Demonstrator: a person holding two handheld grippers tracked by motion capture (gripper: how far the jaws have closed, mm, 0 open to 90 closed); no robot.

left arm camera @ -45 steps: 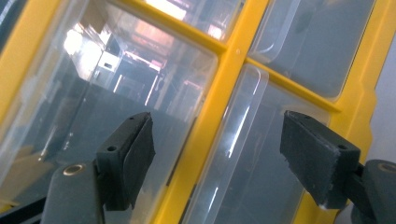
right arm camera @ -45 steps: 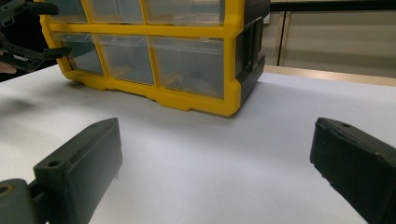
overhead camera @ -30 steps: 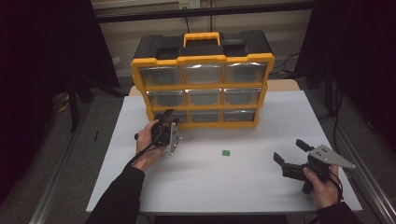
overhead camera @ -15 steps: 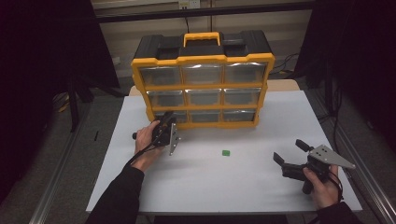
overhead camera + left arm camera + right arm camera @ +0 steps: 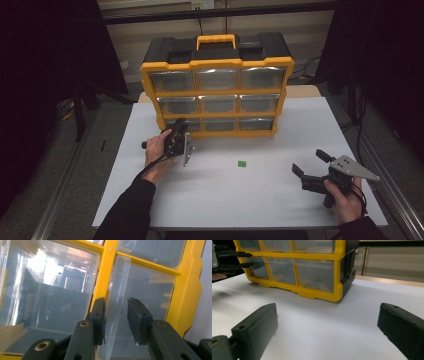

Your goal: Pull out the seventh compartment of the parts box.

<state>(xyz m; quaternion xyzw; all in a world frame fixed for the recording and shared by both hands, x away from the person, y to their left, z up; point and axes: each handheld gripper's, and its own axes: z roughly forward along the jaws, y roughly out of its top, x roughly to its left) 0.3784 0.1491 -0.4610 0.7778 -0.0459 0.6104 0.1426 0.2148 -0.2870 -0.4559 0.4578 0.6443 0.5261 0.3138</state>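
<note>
A yellow and black drawer cabinet (image 5: pixel 217 95) with clear drawers stands at the back of the white table (image 5: pixel 250 205). My left gripper (image 5: pixel 179 126) is up against its bottom-left drawer. In the left gripper view the jaws (image 5: pixel 116 303) straddle that drawer's clear pull tab (image 5: pixel 120 287); the left jaw is against the tab and a small gap shows at the right jaw. My right gripper (image 5: pixel 310 162) rests open near the table's front right, with nothing between its jaws (image 5: pixel 328 312). A small green block (image 5: pixel 242 163) lies on the table between the two grippers.
The cabinet (image 5: pixel 312 290) shows ahead and to the left in the right gripper view, with the left gripper (image 5: pixel 242 261) at its far corner. Bare table lies in front of the cabinet. A metal rail runs along each side of the table.
The left gripper has edged slightly closer to the bottom-left drawer. The right gripper and the green block have stayed put.
</note>
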